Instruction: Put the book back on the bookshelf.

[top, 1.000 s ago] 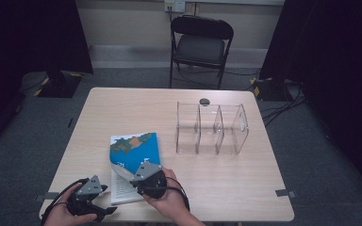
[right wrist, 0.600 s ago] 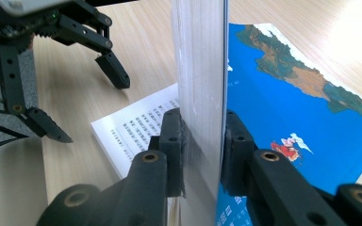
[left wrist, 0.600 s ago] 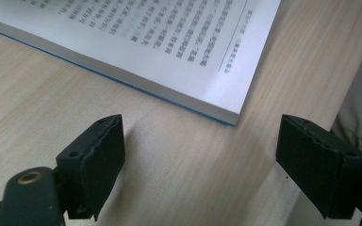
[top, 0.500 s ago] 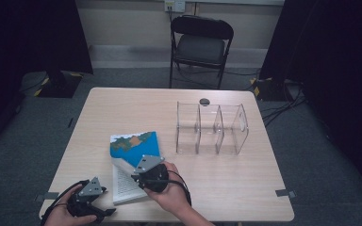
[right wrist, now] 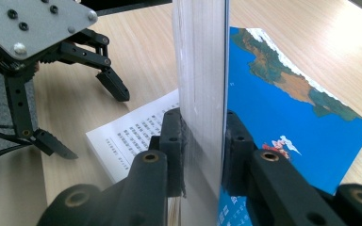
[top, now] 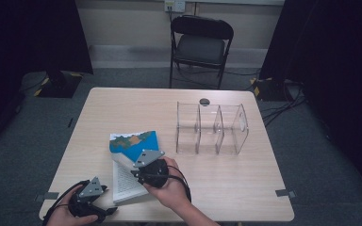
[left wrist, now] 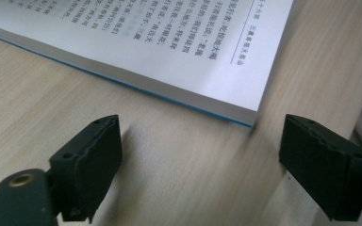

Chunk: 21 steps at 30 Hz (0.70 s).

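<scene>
Well, clear organizer [top: 212, 128] w/ 3 compartments, nothing inside.

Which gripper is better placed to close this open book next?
Right. The right gripper is clamped on the blue cover and a sheaf of pages of the book, held upright. The left gripper stands open beside the book's corner, holding nothing.

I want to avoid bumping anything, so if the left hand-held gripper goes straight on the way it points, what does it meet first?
Probably the open book: its near page corner lies just ahead of the open left hand-held gripper, with bare table between. Depth is hard to judge.
</scene>
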Each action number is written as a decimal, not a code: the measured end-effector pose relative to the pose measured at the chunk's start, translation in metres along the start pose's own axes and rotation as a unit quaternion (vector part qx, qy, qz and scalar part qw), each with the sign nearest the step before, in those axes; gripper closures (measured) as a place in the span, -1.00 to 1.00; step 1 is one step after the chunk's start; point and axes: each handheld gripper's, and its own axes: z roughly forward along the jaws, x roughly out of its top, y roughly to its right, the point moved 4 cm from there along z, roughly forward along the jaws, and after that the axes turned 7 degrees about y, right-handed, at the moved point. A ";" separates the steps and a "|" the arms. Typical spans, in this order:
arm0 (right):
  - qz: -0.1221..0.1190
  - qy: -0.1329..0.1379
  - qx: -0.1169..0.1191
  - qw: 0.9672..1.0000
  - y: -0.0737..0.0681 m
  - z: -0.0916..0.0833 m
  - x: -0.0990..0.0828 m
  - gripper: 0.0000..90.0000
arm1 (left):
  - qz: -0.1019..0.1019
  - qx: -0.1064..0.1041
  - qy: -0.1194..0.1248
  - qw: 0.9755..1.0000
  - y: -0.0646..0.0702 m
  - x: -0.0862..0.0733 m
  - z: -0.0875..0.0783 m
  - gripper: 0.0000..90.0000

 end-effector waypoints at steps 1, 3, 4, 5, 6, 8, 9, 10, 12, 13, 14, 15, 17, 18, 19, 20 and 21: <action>-0.002 0.002 0.000 1.000 0.001 0.000 0.001 0.66 | -0.003 0.001 0.004 1.000 0.000 0.000 0.001 -0.74; -0.002 0.002 -0.001 1.000 0.001 0.000 0.002 0.66 | -0.005 0.000 0.007 1.000 0.001 0.001 0.003 -0.78; 0.001 0.002 0.000 1.000 0.001 -0.001 0.002 0.66 | 0.005 0.000 0.001 1.000 -0.001 0.001 0.003 -0.80; 0.005 -0.001 -0.001 1.000 0.001 -0.001 0.002 0.66 | 0.005 0.002 0.004 1.000 -0.001 0.001 0.004 -0.82; 0.004 0.000 0.000 1.000 0.002 -0.001 0.003 0.66 | -0.005 0.004 0.015 1.000 0.000 0.001 0.006 -0.85; 0.003 0.001 0.000 1.000 0.003 -0.001 0.004 0.66 | 0.006 0.001 0.008 1.000 -0.001 0.001 0.007 -0.92; 0.006 -0.002 0.000 1.000 0.002 -0.001 0.005 0.66 | 0.009 0.002 0.008 1.000 -0.001 0.001 0.008 -0.94; 0.005 -0.002 0.000 1.000 0.003 -0.001 0.006 0.66 | 0.011 0.000 0.009 1.000 0.000 0.001 0.009 -0.98; 0.006 -0.002 0.001 1.000 0.004 -0.001 0.007 0.66 | 0.011 0.000 0.009 1.000 0.000 0.001 0.009 -1.00; 0.008 -0.003 0.001 1.000 0.004 -0.002 0.008 0.66 | 0.011 0.000 0.010 1.000 0.000 0.000 0.009 -1.00; 0.009 -0.003 0.001 1.000 0.005 -0.002 0.009 0.66 | 0.011 0.000 0.010 1.000 0.000 0.000 0.008 -1.00; 0.006 -0.002 0.001 1.000 0.006 -0.002 0.010 0.66 | -0.002 -0.002 0.016 1.000 0.002 0.000 0.009 -1.00; 0.007 -0.004 0.000 1.000 0.007 -0.003 0.012 0.66 | -0.003 0.000 0.018 1.000 0.001 0.000 0.009 -1.00; 0.009 -0.006 0.000 1.000 0.007 -0.004 0.013 0.66 | 0.007 0.001 0.008 1.000 0.000 0.000 0.008 -1.00; 0.007 -0.005 0.000 1.000 0.008 -0.004 0.015 0.66 | 0.005 0.002 0.009 1.000 0.000 0.001 0.009 -1.00; 0.006 -0.005 0.000 1.000 0.009 -0.004 0.015 0.66 | -0.005 0.005 0.013 1.000 0.000 0.001 0.010 -1.00; 0.010 -0.007 0.001 1.000 0.009 -0.004 0.016 0.66 | -0.011 0.009 0.016 1.000 0.000 0.002 0.010 -1.00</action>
